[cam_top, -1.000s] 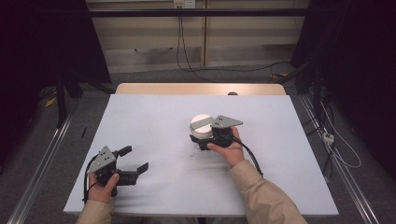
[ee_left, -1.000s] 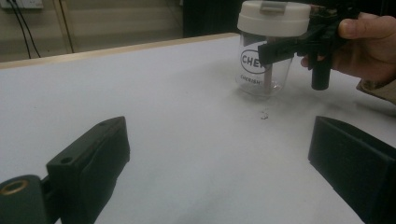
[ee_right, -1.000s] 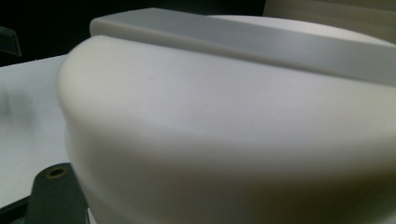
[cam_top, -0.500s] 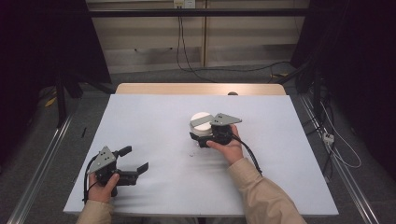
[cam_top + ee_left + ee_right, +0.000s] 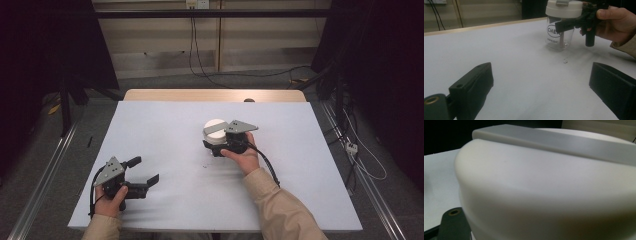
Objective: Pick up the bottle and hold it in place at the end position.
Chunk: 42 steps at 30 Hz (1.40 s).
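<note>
A clear plastic jar with a white lid (image 5: pixel 561 23) stands mid-table. The right gripper (image 5: pixel 574 23) is clamped on it just below the lid — grasp judged done, lifting or opening left. The left gripper (image 5: pixel 145 182) rests open, near left, holding nothing.

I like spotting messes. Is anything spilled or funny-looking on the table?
Just one small thing: a tiny dark speck lies on the white table, close to the clear cup. What it is cannot be told. The cup stands upright with its white lid on, and nothing looks spilled.
</note>
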Motion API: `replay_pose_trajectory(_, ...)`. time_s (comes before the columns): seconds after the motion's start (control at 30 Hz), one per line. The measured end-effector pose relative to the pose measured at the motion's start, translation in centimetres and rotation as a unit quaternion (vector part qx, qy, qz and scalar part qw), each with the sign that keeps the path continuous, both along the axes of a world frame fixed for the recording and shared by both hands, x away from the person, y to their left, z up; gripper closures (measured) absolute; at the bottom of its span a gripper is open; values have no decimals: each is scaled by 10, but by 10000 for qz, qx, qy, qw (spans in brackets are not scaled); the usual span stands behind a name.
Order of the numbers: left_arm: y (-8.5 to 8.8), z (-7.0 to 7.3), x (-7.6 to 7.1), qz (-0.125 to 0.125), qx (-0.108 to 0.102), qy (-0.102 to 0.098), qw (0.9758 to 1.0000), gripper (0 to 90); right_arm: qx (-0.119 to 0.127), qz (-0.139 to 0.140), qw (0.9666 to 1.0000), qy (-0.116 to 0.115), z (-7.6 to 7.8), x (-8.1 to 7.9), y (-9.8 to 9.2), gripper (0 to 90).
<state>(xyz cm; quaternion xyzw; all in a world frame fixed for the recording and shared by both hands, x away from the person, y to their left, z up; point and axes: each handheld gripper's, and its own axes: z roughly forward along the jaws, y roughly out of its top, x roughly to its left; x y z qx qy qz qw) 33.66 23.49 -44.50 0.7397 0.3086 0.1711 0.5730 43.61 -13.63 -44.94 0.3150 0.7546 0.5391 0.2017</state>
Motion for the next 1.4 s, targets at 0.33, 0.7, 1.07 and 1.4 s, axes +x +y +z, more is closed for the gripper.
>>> replay_pose_trajectory(0.33,0,0,0,0,-2,13,10000,51,43,-64,10000,39,-3,4,0,186)
replay_pose_trajectory(0.7,0,-1,0,-1,6,20,10000,51,53,-94,9999,30,-5,7,-2,186)
replay_pose_trajectory(1.07,-2,-1,1,-7,-6,37,10000,51,11,-71,10000,-20,-7,9,0,186)
replay_pose_trajectory(1.4,-3,-1,1,-34,15,57,10000,51,-8,-33,10000,-66,-8,8,0,186)
